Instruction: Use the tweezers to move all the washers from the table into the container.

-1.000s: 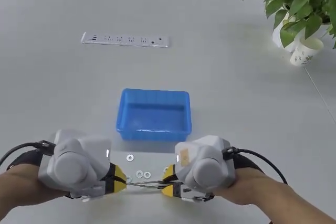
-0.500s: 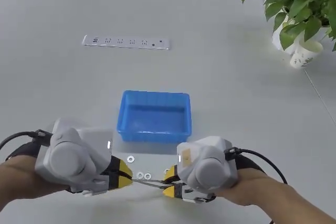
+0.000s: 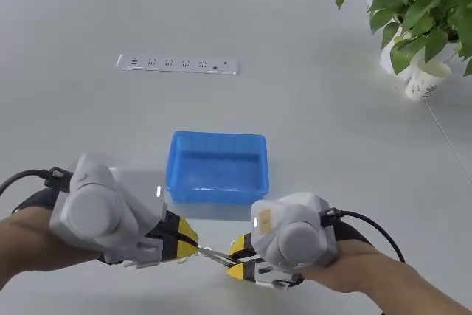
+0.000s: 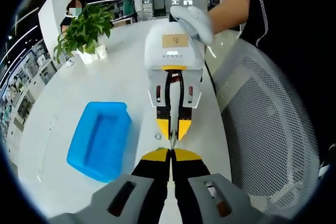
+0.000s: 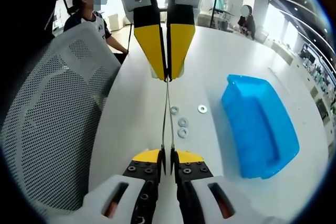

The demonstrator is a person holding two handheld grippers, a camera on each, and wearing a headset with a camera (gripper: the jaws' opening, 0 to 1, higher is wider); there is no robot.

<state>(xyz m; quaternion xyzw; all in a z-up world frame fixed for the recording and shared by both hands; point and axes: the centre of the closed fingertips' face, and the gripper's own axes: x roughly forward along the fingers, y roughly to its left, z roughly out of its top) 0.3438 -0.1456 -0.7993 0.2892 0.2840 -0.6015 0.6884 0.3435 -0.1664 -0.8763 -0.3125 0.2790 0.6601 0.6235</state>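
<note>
Two grippers, one pair of tweezers (image 5: 167,109): left gripper (image 3: 190,245) and right gripper (image 3: 231,256) each pinch an end, jaws closed, likely sorting out the hold, while the washers (image 5: 183,122) sit on the counter (image 3: 310,108) just beside the container (image 3: 217,137).

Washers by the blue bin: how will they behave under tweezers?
Washers look thin and lie flat on the smooth table, so likely slide when nudged. Small, metal-looking: probably light, stiff, slippery in the tweezers.

Held low, the left gripper (image 3: 189,243) and right gripper (image 3: 235,257) face tip to tip, both clamped on the tweezers (image 3: 213,256).
</note>
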